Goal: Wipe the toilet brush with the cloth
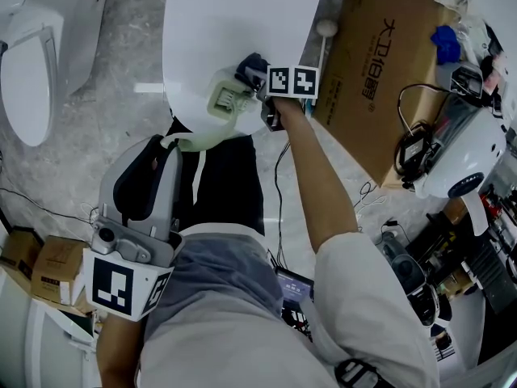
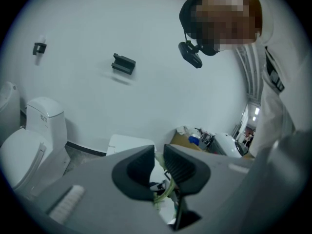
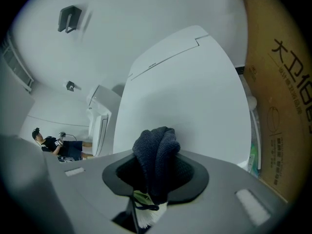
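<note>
I get soft, even light, the toilet lid (image 1: 234,23) nearly blown out. Both gripper views warp and darken at their edges.

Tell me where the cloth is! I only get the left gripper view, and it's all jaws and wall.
Observer: The cloth is dark blue and bunched in the right gripper, whose jaws are shut on it.
Operator: Is it on the brush?
Observer: It looks so. In the head view it sits right against the head of the brush.
Operator: Where's all that happening?
Observer: Over a closed white toilet lid, with the person's right arm stretched out to it.
</note>
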Demonstrator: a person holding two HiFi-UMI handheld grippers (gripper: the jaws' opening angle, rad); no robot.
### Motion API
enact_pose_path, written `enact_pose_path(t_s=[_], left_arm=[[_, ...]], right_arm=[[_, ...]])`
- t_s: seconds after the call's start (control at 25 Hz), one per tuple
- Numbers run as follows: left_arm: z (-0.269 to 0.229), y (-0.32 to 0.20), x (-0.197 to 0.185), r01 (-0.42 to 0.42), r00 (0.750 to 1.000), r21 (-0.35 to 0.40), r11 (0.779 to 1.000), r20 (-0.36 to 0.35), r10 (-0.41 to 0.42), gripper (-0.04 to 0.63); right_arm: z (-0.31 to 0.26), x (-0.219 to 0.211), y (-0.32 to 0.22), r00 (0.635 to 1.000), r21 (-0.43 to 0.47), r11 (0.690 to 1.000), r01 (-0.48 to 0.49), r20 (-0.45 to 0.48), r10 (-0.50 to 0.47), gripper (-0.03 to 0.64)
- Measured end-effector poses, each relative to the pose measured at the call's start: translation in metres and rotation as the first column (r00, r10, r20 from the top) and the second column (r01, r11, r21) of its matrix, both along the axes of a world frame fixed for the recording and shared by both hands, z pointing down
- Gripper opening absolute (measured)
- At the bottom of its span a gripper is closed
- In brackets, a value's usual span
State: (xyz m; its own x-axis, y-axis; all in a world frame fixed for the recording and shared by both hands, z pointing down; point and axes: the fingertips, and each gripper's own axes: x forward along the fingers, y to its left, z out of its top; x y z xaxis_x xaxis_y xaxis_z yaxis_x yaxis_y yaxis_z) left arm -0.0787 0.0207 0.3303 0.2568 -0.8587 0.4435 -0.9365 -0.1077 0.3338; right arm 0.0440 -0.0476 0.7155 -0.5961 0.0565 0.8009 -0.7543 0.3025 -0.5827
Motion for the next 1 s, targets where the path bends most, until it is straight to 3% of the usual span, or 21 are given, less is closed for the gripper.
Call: enact_pose_path(t_s=[1.0], left_arm=[[0.000, 0.000, 0.000, 0.009, 1.000, 0.006, 1.000, 0.014, -0.009, 0.000]], right_arm=[[-0.004, 0.036, 0.009, 0.996, 0.039, 0.999, 0.022, -0.085, -0.019, 0.120]])
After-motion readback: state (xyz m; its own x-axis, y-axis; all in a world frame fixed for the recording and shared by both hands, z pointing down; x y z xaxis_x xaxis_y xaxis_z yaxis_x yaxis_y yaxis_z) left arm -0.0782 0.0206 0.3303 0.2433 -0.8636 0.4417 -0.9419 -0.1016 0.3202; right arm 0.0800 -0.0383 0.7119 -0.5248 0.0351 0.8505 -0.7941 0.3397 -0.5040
